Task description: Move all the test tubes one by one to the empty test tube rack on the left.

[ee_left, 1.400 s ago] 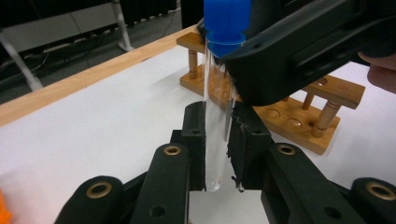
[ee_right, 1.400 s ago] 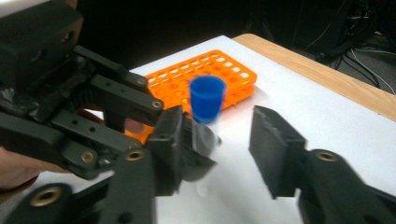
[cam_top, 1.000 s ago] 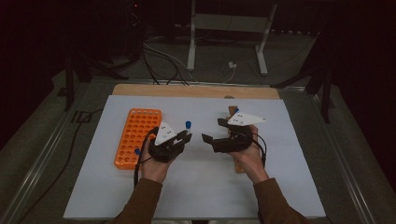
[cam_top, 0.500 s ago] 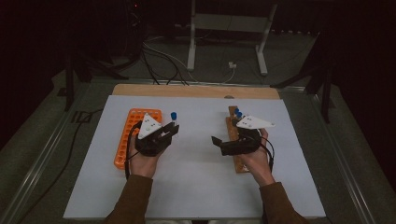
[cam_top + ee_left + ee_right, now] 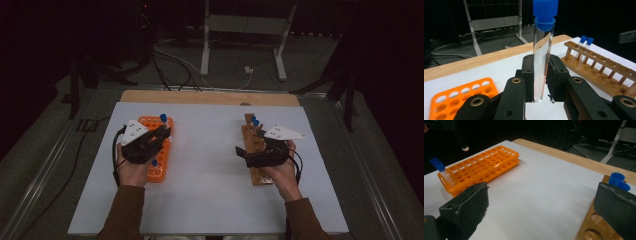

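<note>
My left gripper (image 5: 540, 77) is shut on a clear test tube (image 5: 541, 62) with a blue cap (image 5: 545, 12), held upright. In the high view the left gripper (image 5: 150, 142) hangs over the orange rack (image 5: 159, 172), the held tube's cap (image 5: 163, 118) near its far end. One blue-capped tube (image 5: 441, 170) stands in a corner of the orange rack (image 5: 481, 167). My right gripper (image 5: 544, 202) is open; its jaws have just been opening, with nothing between them. The right gripper (image 5: 245, 152) sits over the wooden rack (image 5: 250, 137), which holds two blue-capped tubes (image 5: 255, 121).
Both racks lie on a white sheet (image 5: 205, 170) over a wooden tabletop (image 5: 200, 96). Between the racks the sheet is bare. Cables and a metal stand (image 5: 210, 30) lie on the floor beyond the table.
My left gripper carried the tube leftward from the middle of the sheet to over the orange rack. My right gripper moved right, over the wooden rack.
</note>
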Demonstrator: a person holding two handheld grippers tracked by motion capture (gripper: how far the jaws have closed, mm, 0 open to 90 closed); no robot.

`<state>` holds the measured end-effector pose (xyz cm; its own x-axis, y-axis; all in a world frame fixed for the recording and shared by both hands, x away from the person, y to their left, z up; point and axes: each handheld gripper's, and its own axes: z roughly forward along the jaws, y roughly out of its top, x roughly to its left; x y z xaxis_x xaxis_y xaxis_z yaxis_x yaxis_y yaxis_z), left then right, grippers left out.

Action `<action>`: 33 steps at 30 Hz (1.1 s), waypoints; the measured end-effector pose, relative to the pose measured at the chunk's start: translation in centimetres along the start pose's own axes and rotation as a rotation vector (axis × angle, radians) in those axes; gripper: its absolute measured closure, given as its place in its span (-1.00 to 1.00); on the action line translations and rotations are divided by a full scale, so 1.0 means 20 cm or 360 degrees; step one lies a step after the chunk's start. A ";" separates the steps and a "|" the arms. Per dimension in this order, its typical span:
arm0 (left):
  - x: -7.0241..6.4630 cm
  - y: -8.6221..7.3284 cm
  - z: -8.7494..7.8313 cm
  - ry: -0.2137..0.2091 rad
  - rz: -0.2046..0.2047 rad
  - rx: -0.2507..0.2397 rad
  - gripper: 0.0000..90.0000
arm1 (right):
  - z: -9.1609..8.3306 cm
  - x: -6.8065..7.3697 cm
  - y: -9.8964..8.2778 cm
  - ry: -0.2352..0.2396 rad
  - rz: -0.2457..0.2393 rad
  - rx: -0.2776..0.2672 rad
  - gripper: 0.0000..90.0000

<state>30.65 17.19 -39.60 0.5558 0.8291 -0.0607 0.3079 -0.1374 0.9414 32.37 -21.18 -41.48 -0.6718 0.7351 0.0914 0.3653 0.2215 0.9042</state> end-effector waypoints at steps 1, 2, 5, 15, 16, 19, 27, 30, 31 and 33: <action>0.01 0.00 -0.01 0.0006 0.0006 0.0004 0.74 | 0.00 0.00 0.00 0.0003 0.0004 -0.0005 -1.00; 0.02 -0.01 -0.02 0.0012 0.0011 0.0009 0.74 | -0.01 -0.01 0.00 0.0002 0.0010 -0.0008 -1.00; 0.06 -0.03 -0.06 0.0025 0.0009 0.0013 0.74 | -0.01 -0.02 -0.01 0.0002 0.0025 -0.0017 -1.00; 0.14 -0.11 -0.13 0.0066 -0.0038 0.0034 0.74 | -0.03 -0.03 -0.03 0.0006 0.0027 -0.0008 -1.00; 0.15 -0.12 -0.14 0.0073 -0.0035 0.0041 0.74 | -0.03 -0.03 -0.03 0.0006 0.0027 -0.0006 -1.00; 0.17 -0.14 -0.16 0.0089 -0.0041 0.0046 0.73 | -0.04 -0.04 -0.04 0.0012 0.0030 -0.0009 -1.00; 0.19 -0.20 -0.20 0.0111 -0.0040 0.0066 0.73 | -0.06 -0.05 -0.07 0.0007 0.0030 -0.0012 -1.00; 0.20 -0.24 -0.21 0.0117 -0.0044 0.0081 0.73 | -0.07 -0.06 -0.08 -0.0005 0.0033 -0.0006 -1.00; 0.20 -0.25 -0.21 0.0119 -0.0048 0.0085 0.73 | -0.07 -0.06 -0.08 -0.0008 0.0030 -0.0003 -1.00; 0.20 -0.28 -0.21 0.0122 -0.0056 0.0096 0.73 | -0.07 -0.06 -0.09 -0.0013 0.0035 -0.0001 -1.00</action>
<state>27.91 23.60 -43.73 0.4837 0.8727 -0.0658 0.3737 -0.1380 0.9172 31.62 -23.46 -42.56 -0.6585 0.7448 0.1078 0.3794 0.2049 0.9022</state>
